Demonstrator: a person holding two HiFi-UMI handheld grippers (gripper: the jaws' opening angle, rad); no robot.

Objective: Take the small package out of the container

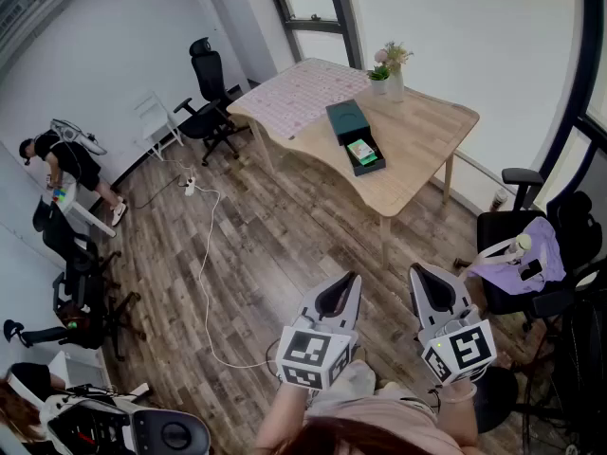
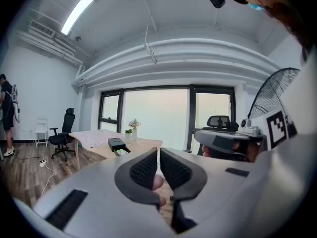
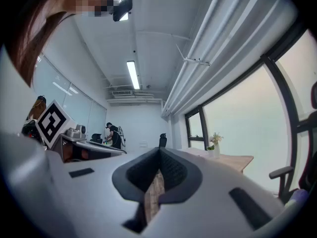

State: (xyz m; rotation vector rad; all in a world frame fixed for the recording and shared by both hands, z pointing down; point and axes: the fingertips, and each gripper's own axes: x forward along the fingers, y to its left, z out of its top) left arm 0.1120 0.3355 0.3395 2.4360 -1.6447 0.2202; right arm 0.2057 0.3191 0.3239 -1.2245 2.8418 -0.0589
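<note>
A dark green container (image 1: pixel 364 155) lies open on the wooden table (image 1: pixel 427 136), with its lid (image 1: pixel 347 118) just behind it. A small green package (image 1: pixel 361 150) rests inside. Both grippers are held low near the person's body, far from the table, over the wood floor. The left gripper (image 1: pixel 349 281) is shut with nothing in it, and so is the right gripper (image 1: pixel 423 273). In the left gripper view the left gripper (image 2: pixel 158 151) has its jaws together, with the container (image 2: pixel 117 144) small in the distance. The right gripper (image 3: pixel 159 153) points past the table (image 3: pixel 233 160).
A flower vase (image 1: pixel 393 76) and a patterned mat (image 1: pixel 300 93) share the table. Black office chairs (image 1: pixel 211 102) stand at its far side. A chair holding a purple bag (image 1: pixel 520 259) is at the right. A white cable (image 1: pixel 207 273) runs over the floor. A person (image 1: pixel 66 164) stands far left.
</note>
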